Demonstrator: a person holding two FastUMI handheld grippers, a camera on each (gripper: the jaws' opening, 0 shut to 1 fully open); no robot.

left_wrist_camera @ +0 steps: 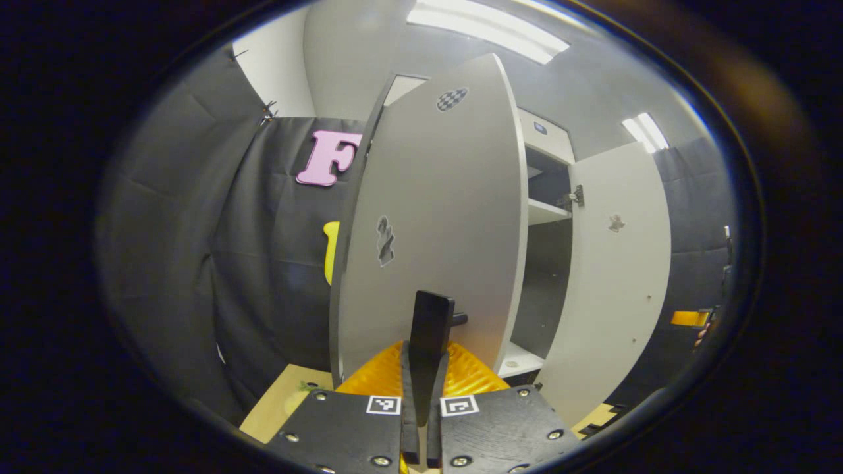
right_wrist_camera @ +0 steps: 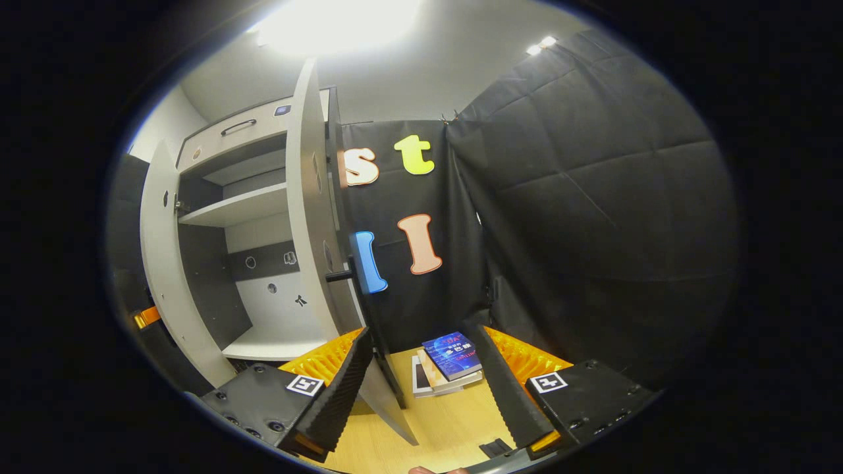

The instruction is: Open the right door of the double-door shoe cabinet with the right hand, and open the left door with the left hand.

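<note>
Straight ahead of the left tongs (left_wrist_camera: 431, 368), the left door (left_wrist_camera: 435, 224) of the shoe cabinet (left_wrist_camera: 546, 141) is standing swung well out from the cabinet body, its grey face turned toward the camera. These tongs are pressing together on the door's dark handle (left_wrist_camera: 431, 322), which is rising upright between the fingers with its short post running back to the panel. Beyond that door, the cabinet interior is showing a pale shelf (left_wrist_camera: 546, 212) and a dark back wall, and the right door (left_wrist_camera: 616, 276) is hanging open too, farther off to the right in the left gripper view. At the far right edge of that view a small orange part and what looks like a fingertip are peeking in, too small to read. Seen from the right gripper view, the right tongs (right_wrist_camera: 421, 388) are standing spread, with the right door's edge and its handle (right_wrist_camera: 359, 276) sitting between and ahead of the fingers, touching neither as far as can be told. Below them a wooden tabletop (right_wrist_camera: 454, 421) is carrying a small stack of books (right_wrist_camera: 448, 365). Farther left, the open interior and its shelf (right_wrist_camera: 234, 207) are showing, with the left door (right_wrist_camera: 161, 263) angling outward.
</note>
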